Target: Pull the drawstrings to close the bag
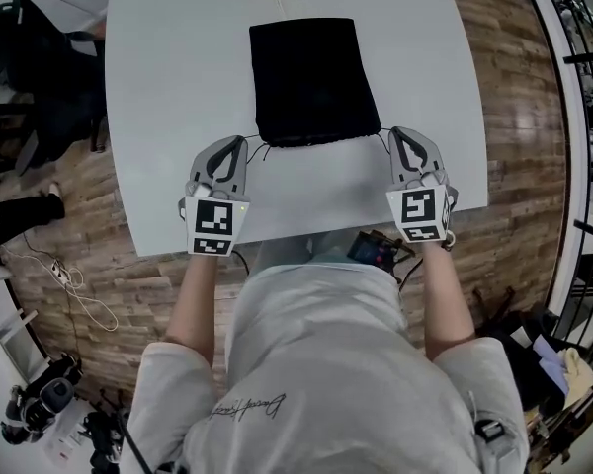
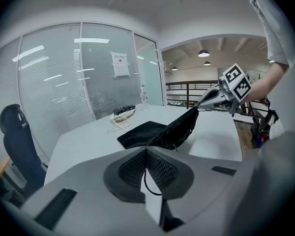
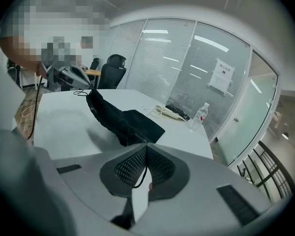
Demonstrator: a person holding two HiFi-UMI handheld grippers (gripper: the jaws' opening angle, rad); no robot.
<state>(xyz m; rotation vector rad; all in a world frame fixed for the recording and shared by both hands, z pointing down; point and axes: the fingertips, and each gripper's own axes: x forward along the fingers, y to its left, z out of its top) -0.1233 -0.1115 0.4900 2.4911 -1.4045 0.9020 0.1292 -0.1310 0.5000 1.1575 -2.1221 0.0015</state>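
Head view: black fabric drawstring bag (image 1: 311,82) on white table (image 1: 178,87); left gripper (image 1: 241,140) and right gripper (image 1: 394,132) each clamped on a thin black drawstring (image 2: 146,178).

A white table (image 1: 178,67) fills the upper middle of the head view; a wood-plank floor (image 1: 519,87) runs around it; a black railing (image 1: 585,117) stands along the right edge. In the left gripper view a glass wall with blinds (image 2: 54,82) spans the left half, with a paper notice (image 2: 120,64) stuck at its upper centre; a dark office chair (image 2: 17,141) sits at lower left; round ceiling lamps (image 2: 203,53) glow at upper right.
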